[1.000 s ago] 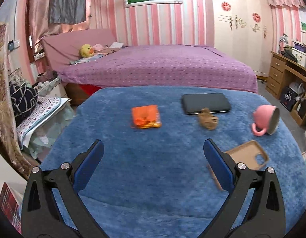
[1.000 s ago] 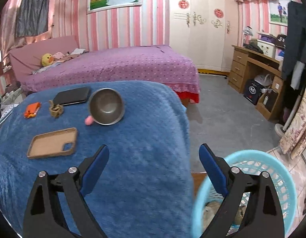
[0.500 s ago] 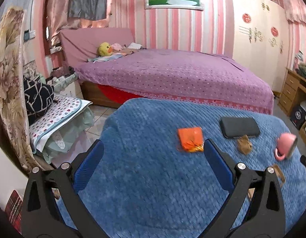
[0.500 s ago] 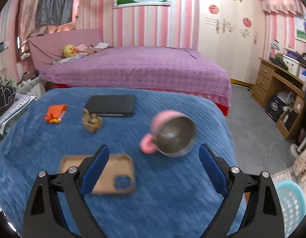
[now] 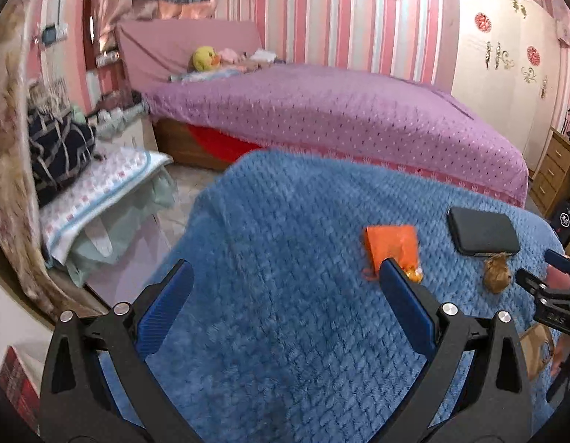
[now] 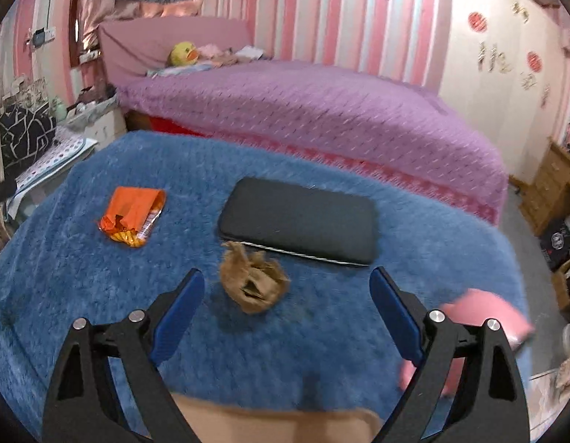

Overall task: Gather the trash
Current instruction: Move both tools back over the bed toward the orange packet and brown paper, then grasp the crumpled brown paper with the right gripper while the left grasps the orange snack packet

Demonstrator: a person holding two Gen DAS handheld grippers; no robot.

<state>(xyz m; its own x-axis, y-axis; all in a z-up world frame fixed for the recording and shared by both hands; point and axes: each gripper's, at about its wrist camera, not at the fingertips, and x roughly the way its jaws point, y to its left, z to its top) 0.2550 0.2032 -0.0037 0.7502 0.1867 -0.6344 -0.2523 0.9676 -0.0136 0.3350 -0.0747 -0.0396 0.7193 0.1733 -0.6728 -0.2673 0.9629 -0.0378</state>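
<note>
My right gripper [image 6: 286, 304] hangs over the near part of the blue blanket [image 6: 82, 277], jaws spread wide but drawing in, with nothing pressed between the pads. Just ahead of them, a little left of the midline between my fingertips, lies the crumpled brown paper [image 6: 253, 282], a lump with no clear long axis, so I judge any approach angle will serve. It sits touching or nearly touching the near long edge of the black case [image 6: 299, 223], which runs crosswise; closing low could catch that edge. At my near edge a tan phone case [image 6: 277, 424] shows under the gripper, and a pink mug [image 6: 484, 319] blurs off to the right.

My left gripper [image 5: 286, 304] is also spread, empty, over bare blanket toward the left edge. The orange snack wrapper [image 5: 391, 249] lies beyond its right finger, lengthwise roughly away from me, closer to this hand than the brown paper [image 5: 497, 271] is.

So I judge the right hand takes the brown paper, the left the wrapper. Farther off stands the purple bed [image 6: 321, 110].
</note>
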